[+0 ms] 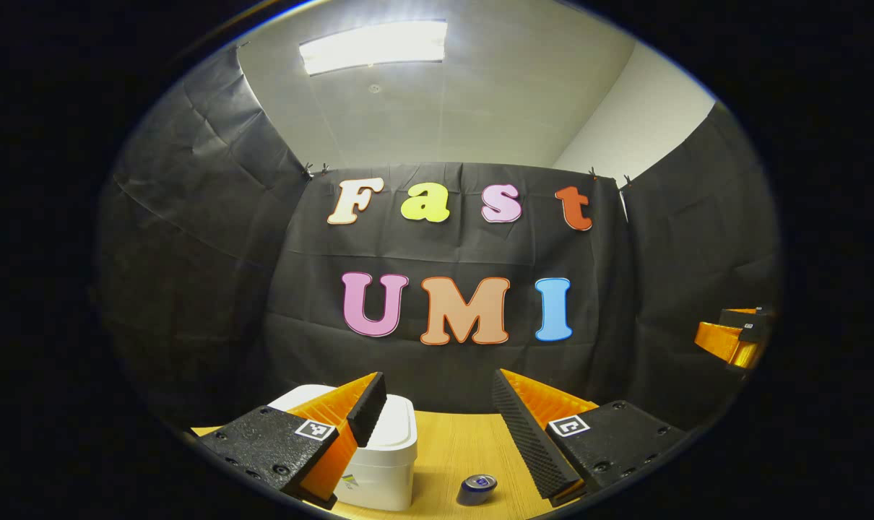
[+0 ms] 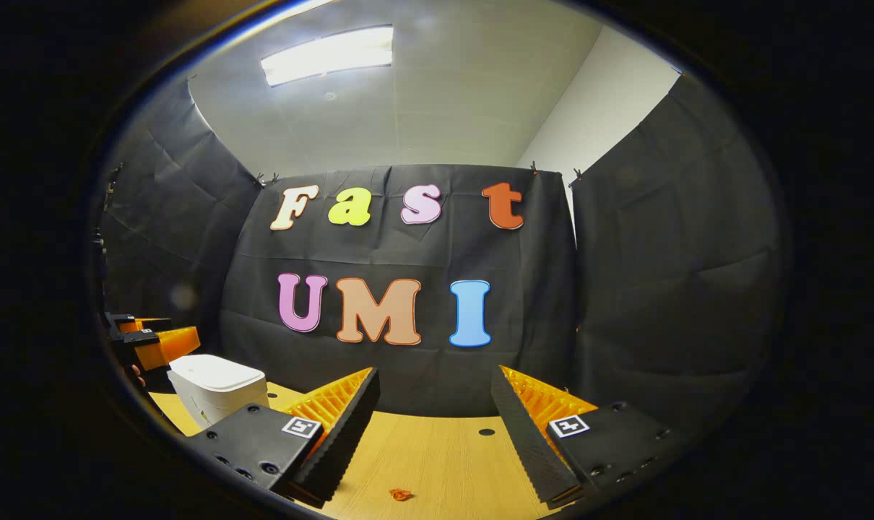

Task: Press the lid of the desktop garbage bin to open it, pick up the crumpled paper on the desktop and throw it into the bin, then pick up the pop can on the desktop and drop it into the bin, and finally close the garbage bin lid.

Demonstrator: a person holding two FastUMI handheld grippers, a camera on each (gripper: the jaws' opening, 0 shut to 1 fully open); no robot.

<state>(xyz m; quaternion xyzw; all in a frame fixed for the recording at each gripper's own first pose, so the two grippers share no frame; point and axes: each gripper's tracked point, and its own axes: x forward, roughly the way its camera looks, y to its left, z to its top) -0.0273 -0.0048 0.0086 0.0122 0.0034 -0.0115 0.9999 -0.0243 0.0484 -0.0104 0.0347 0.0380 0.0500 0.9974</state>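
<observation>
Both grippers hang above the near edge of the desk, fingers apart and empty, I think ready to start. The left gripper (image 1: 437,422) is near the white bin (image 1: 383,451), lid closed; the pop can (image 1: 477,489) lies just right of the bin. The right gripper (image 2: 435,426) faces bare wood with a small orange scrap (image 2: 400,495).

Both cameras ride low over the wooden desktop (image 1: 444,440), facing the cloth back wall at twelve o'clock. Both share the white bin (image 1: 386,448): near at seven o'clock in the left gripper view, farther at eight o'clock in the right gripper view (image 2: 217,386)
</observation>
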